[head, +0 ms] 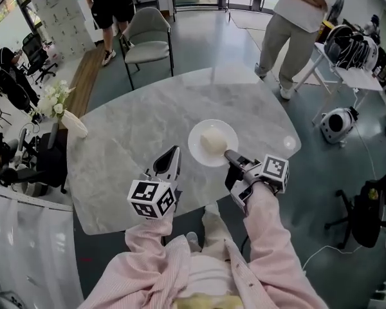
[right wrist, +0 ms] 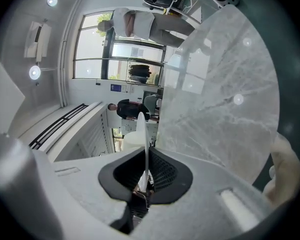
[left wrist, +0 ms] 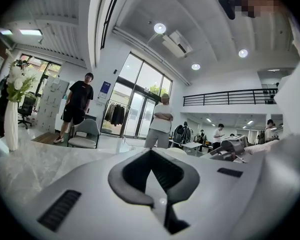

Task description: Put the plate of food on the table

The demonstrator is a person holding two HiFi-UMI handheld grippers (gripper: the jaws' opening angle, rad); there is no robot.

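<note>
Right tool (head: 230, 154) is clenched on the near rim of the white plate (head: 199, 152), which carries a pale bun (head: 213, 140), over the middle of the marble bench (head: 128, 127); contact between plate and surface cannot be told. Left tool (head: 172, 154) — jaws together, empty — hovers just left of the plate.

Open-plan office, swivel chair (head: 368, 206), locker cabinet (head: 56, 10), glass entrance doors (left wrist: 139, 101), mezzanine railing (left wrist: 230, 97)

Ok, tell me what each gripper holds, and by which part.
The right gripper is shut on the plate, pinching its near rim edge-on; the food sits on it. The left gripper holds nothing, its jaws together.
</note>
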